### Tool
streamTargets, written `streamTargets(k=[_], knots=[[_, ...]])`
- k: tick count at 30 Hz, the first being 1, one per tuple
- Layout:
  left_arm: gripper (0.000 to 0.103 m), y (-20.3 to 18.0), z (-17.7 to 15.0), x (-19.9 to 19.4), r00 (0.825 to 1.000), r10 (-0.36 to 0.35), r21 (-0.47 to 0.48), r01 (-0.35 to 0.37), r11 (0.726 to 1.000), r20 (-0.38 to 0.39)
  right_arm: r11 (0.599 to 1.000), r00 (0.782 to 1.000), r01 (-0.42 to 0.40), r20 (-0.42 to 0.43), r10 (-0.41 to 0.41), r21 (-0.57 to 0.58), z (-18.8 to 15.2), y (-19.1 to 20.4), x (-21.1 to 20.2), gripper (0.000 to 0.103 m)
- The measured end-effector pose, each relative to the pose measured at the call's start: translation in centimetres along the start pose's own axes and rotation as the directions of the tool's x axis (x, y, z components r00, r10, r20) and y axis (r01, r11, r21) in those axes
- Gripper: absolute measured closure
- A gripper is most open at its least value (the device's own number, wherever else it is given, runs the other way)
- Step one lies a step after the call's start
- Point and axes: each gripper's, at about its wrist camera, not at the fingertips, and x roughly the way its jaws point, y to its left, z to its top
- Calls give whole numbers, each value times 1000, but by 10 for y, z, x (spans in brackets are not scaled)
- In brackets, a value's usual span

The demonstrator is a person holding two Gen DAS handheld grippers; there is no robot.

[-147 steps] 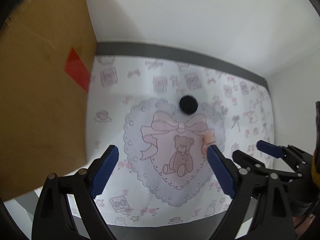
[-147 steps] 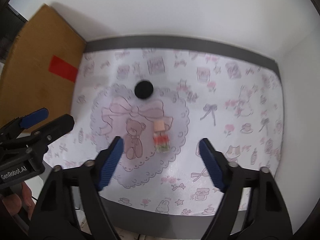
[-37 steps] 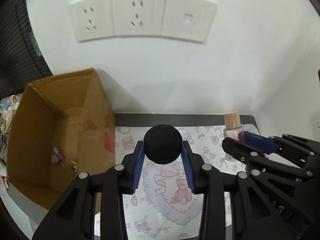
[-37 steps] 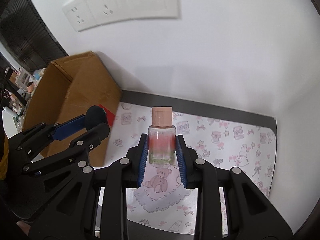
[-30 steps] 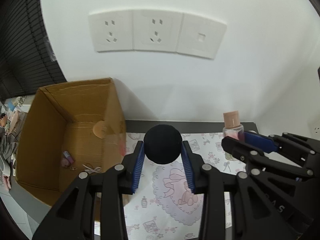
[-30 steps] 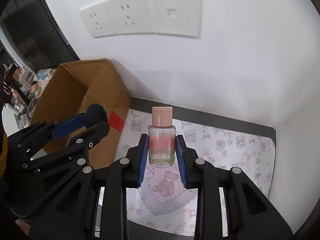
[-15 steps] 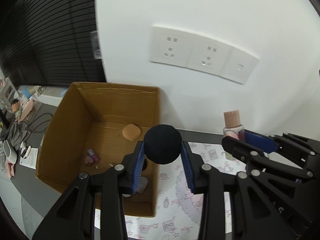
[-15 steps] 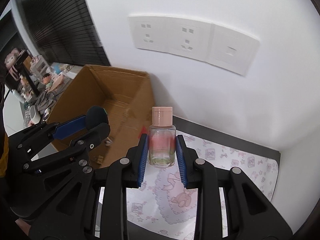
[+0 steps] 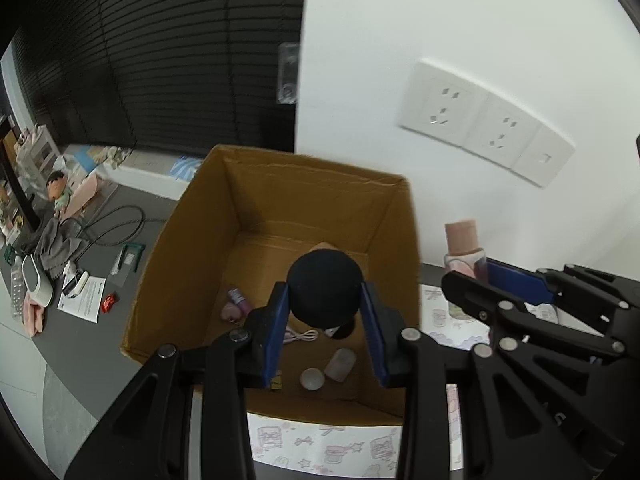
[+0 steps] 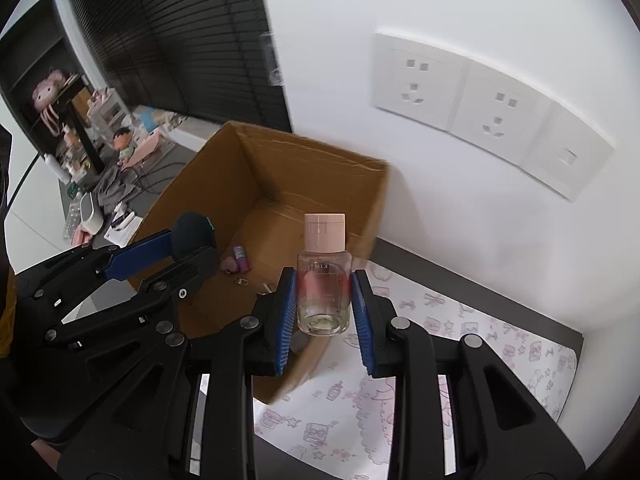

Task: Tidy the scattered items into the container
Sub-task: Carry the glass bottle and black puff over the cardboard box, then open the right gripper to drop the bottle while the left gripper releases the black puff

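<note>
1. Left wrist view: compared with a second ago, the cardboard box point(image 9: 280, 280) has gone from lying off to the left to sitting directly beneath the left gripper point(image 9: 325, 336). The wall sockets point(image 9: 484, 128) have slid to the upper right.
2. Left gripper is closed part-way on the black round item point(image 9: 325, 286), pads pressing both its sides; the item hangs above the box's open mouth.
3. Right wrist view: the right gripper point(image 10: 323, 316) is closed narrowly on the small clear bottle point(image 10: 323, 280), which stands upright with its pink cap on top. It hangs over the box's near right wall, at the edge of the patterned mat point(image 10: 460, 360).
4. Judgement: both carries are nearly finished. The black item appears ready for release; the bottle likely needs slightly more travel inward.
5. Box contents: a white pebble-like piece point(image 9: 341, 364), a round white disc point(image 9: 312, 379), a white cable point(image 9: 302, 336), a pink-purple trinket point(image 9: 236, 304) and a tan item point(image 9: 324, 246) mostly hidden behind the black one.
6. No loose task items show on the visible mat.
</note>
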Motion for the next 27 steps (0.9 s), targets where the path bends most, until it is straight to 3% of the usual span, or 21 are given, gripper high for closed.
streamTargets(k=[13, 27], knots=[[68, 48, -17, 46, 993, -10, -48, 4, 999, -114, 999, 993, -26, -119, 24, -21, 0, 34, 60, 74], [64, 63, -28, 87, 979, -46, -116, 24, 993, -198, 1000, 975, -17, -224, 11, -24, -11, 38, 107, 74]])
